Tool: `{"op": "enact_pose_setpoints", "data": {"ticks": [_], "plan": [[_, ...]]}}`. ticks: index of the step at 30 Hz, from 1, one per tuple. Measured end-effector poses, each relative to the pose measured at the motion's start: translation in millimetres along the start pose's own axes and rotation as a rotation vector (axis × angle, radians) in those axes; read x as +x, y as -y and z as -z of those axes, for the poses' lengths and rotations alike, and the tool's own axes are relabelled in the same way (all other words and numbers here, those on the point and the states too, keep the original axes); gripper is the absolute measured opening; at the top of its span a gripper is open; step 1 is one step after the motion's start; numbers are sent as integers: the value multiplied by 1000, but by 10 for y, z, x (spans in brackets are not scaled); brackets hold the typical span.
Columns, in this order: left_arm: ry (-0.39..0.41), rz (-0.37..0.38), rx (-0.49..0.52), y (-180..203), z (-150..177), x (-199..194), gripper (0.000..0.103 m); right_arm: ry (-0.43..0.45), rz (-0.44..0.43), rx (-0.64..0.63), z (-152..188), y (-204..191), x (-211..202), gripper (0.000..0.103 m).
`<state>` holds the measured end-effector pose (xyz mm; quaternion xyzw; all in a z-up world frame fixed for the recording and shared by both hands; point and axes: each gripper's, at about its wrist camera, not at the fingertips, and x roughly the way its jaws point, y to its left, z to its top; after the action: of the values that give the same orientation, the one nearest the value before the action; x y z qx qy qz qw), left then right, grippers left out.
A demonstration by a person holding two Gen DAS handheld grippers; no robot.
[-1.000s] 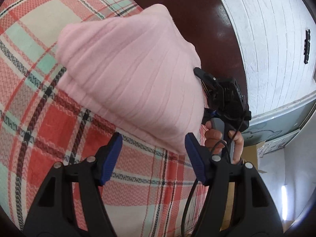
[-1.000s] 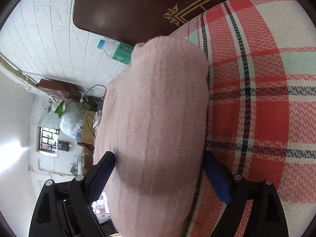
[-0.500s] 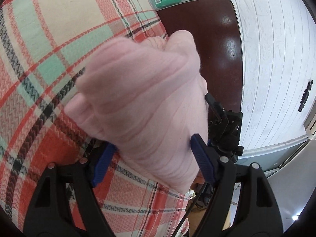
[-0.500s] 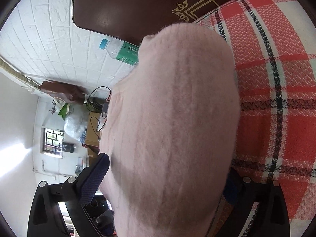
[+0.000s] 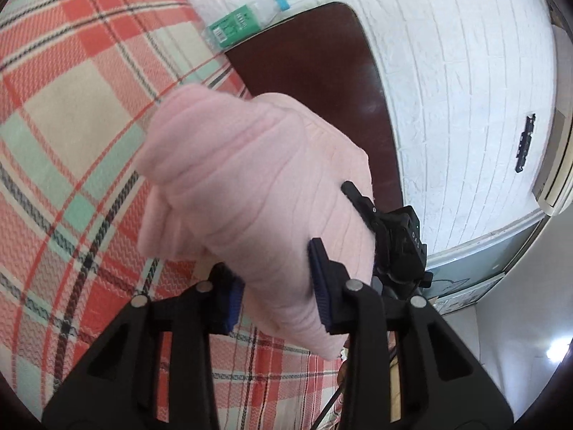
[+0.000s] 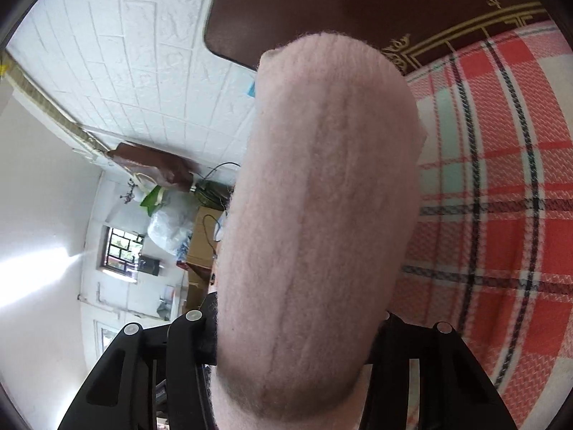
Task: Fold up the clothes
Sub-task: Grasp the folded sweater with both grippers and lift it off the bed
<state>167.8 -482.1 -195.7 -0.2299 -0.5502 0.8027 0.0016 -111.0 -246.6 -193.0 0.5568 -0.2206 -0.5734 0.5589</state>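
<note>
A folded pink knit garment (image 5: 250, 186) hangs bunched above the plaid bed cover (image 5: 71, 143). My left gripper (image 5: 275, 286) holds its near end, its blue pads (image 5: 320, 286) pressing the fabric from both sides while the jaws are closing. The right gripper (image 5: 397, 243) shows as a black body at the garment's far side. In the right wrist view the pink garment (image 6: 322, 197) fills the middle, and my right gripper (image 6: 297, 329) squeezes it as its jaws are closing. The fabric hides the right gripper's pads.
A dark brown headboard (image 5: 315, 71) stands behind the bed against a white brick-pattern wall (image 5: 447, 71). A plastic bottle with a green label (image 5: 243, 21) lies by the headboard. Bags and cardboard boxes (image 6: 168, 222) sit on the floor beside the bed.
Both grippers have narrowed onto the pink garment and risen with it. The garment has come up off the plaid cover and bunched into a thicker roll.
</note>
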Motion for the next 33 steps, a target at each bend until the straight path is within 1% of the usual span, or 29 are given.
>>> {"op": "enact_pose_setpoints", "data": {"ticks": [4, 7, 12, 17, 21, 26, 29, 33], "plan": [[63, -1, 66, 143, -210, -499, 36, -7, -73, -40, 7, -462, 224, 50], [123, -22, 103, 175, -394, -927, 36, -30, -131, -66, 0, -796, 548, 50], [249, -122, 148, 107, -687, -1660, 36, -103, -221, -71, 50, -1259, 1358, 50], [337, -228, 139, -173, -869, -2310, 36, -186, -273, -58, 205, -1570, 2221, 50], [382, -311, 101, -518, -926, -2725, 36, -245, -276, -46, 383, -1696, 2841, 50], [415, -394, 38, -970, -963, -3018, 36, -308, -246, -52, 612, -1744, 3478, 50], [411, -420, 0, -1268, -902, -3050, 36, -344, -213, -53, 757, -1689, 3776, 50], [370, -453, -67, -1656, -784, -2958, 36, -400, -135, -29, 909, -1411, 3968, 51]]}}
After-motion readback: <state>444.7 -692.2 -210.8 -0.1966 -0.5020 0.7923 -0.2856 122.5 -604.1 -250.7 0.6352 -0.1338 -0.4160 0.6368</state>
